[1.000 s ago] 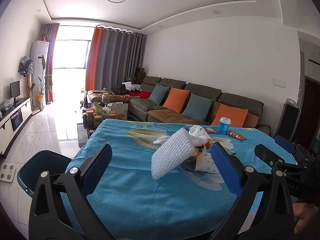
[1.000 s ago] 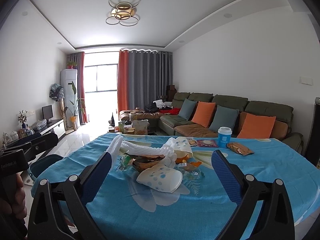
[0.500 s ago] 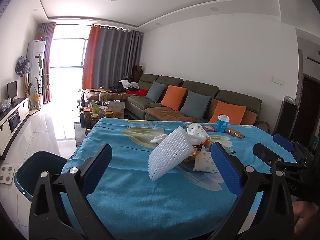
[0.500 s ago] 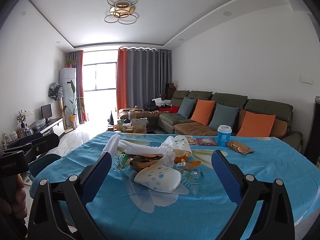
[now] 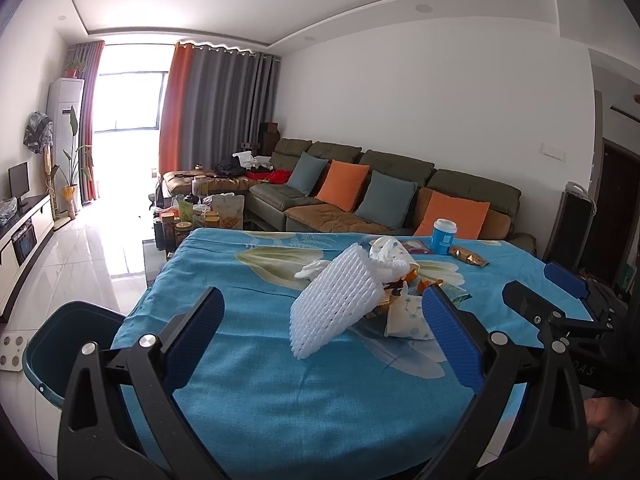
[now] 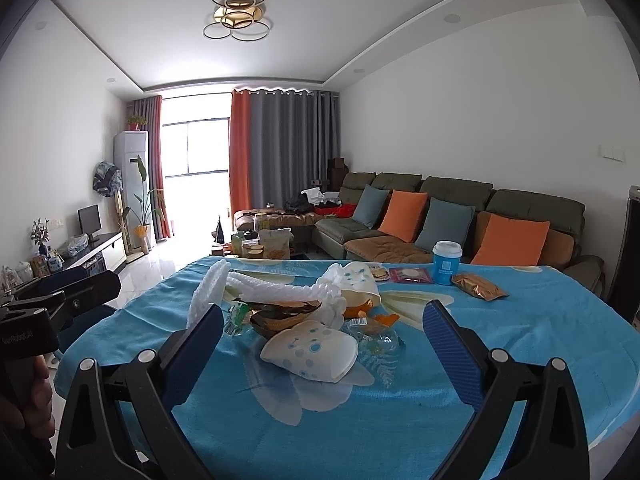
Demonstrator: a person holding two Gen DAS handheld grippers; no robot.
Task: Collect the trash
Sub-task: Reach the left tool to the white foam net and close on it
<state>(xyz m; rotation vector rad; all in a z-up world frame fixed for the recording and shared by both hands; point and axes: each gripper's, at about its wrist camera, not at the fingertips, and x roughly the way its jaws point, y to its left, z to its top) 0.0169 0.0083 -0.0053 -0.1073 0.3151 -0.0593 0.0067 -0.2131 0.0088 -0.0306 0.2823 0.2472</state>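
A heap of trash lies mid-table on the blue cloth: a white foam fruit net [image 5: 336, 304] [image 6: 256, 292], a crushed spotted paper cup [image 6: 310, 350] [image 5: 408, 318], brown wrappers [image 6: 280, 314], orange scraps [image 6: 384, 318] and clear plastic [image 6: 378, 340]. Farther back stand a blue paper cup [image 5: 443, 236] [image 6: 446, 262], a gold snack packet [image 6: 478, 286] [image 5: 466, 257] and a pink packet [image 6: 410, 275]. My left gripper [image 5: 324, 334] hovers open in front of the foam net, holding nothing. My right gripper [image 6: 320, 356] is open around the near side of the spotted cup, apart from it.
A dark teal bin [image 5: 64, 344] stands on the floor left of the table [image 5: 256, 408]. A green sofa [image 6: 460, 216] with orange and blue cushions runs behind. A cluttered coffee table [image 5: 196, 220] sits beyond the far edge. A hand [image 6: 28, 396] grips the left tool.
The left gripper's view has shifted so the foam net and heap sit slightly lower and more central. The right view has edged closer to the heap. Both grippers stay open.
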